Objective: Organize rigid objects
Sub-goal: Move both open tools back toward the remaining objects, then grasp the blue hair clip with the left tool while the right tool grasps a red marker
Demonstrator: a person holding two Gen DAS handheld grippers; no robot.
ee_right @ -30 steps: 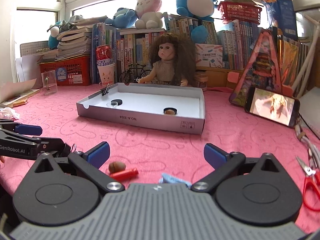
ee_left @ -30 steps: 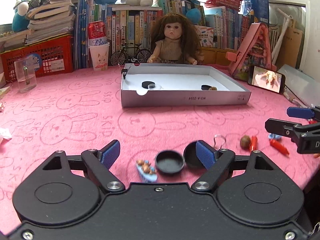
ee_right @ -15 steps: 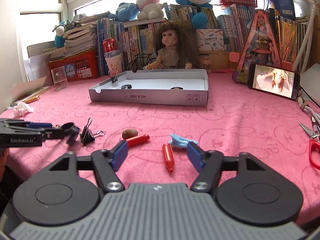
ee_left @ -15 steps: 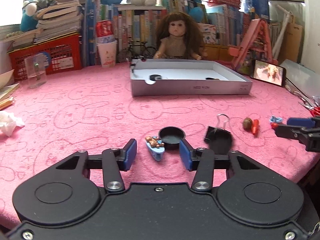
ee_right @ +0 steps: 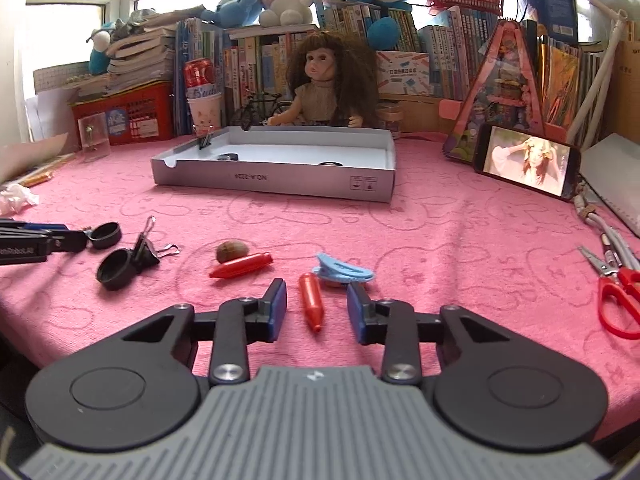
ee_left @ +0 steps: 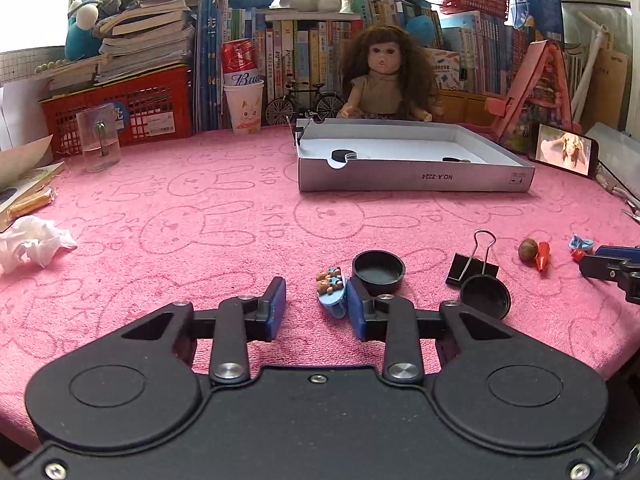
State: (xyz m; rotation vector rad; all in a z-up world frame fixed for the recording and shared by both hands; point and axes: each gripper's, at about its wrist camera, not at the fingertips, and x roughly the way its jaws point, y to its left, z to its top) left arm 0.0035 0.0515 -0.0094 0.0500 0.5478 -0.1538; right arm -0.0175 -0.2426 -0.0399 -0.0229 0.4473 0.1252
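Observation:
My left gripper (ee_left: 316,306) is open and low over the pink cloth. A blue clip with small bears (ee_left: 331,286) lies just inside its right finger, and a black cap (ee_left: 378,272) sits just beyond. A second black cap (ee_left: 485,295) and a black binder clip (ee_left: 472,268) lie to the right. My right gripper (ee_right: 316,306) is open, with a red crayon-like piece (ee_right: 311,300) between its fingers. A blue clip (ee_right: 344,272), another red piece (ee_right: 242,266) and a brown nut (ee_right: 232,251) lie just ahead. The grey tray (ee_right: 280,180) stands farther back.
A doll (ee_left: 382,76), books, a red basket (ee_left: 120,108) and a cup line the back edge. A phone (ee_right: 524,162) leans at the right, red scissors (ee_right: 618,296) lie at the far right. Crumpled tissue (ee_left: 32,242) and a clear glass (ee_left: 98,142) are at the left.
Both grippers have pulled back toward the table's near edge and narrowed their openings. The red piece now lies between the right fingers, the bear clip beside the left gripper's right finger.

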